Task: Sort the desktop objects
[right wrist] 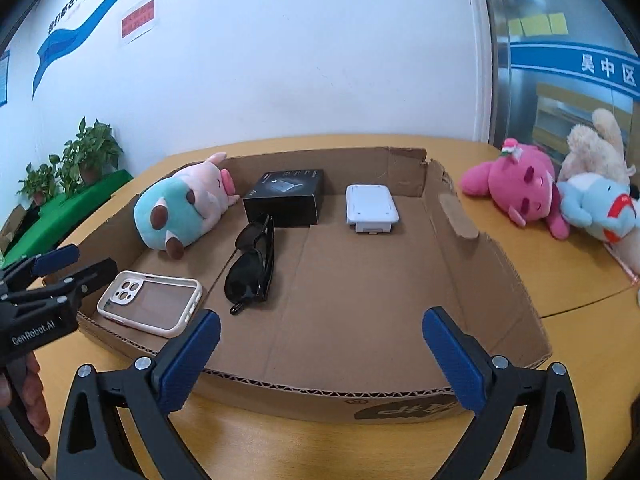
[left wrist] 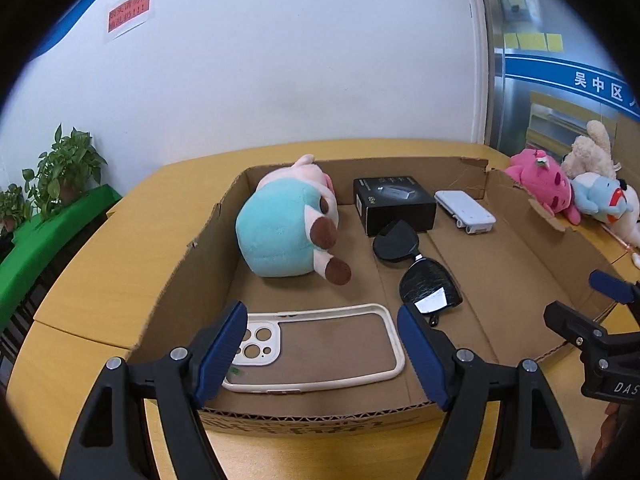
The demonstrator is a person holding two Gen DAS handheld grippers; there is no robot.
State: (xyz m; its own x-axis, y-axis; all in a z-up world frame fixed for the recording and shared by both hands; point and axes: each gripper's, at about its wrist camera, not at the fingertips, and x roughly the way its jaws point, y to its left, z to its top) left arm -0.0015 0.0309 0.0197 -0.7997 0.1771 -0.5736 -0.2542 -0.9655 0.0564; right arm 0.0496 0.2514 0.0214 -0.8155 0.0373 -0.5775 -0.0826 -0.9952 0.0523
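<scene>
Yellow wooden bench (right wrist: 280, 448) carries a shallow open cardboard tray (right wrist: 360, 396), its near wall just ahead of the right jaws and under the left jaws. Beyond the right jaws, to the right of the tray, three plush toys lie on the bench, touching: pink (right wrist: 516, 188), cream (right wrist: 596, 148), light blue (right wrist: 596, 208).

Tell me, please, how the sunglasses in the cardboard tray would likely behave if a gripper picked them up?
The sunglasses look like glossy dark plastic, so the pads may slip on the curved lenses. They seem light and thin, probably easy to lift but also easy to scratch or stress. Lying folded on the cardboard tray, they would likely slide when pushed, not roll.
</scene>
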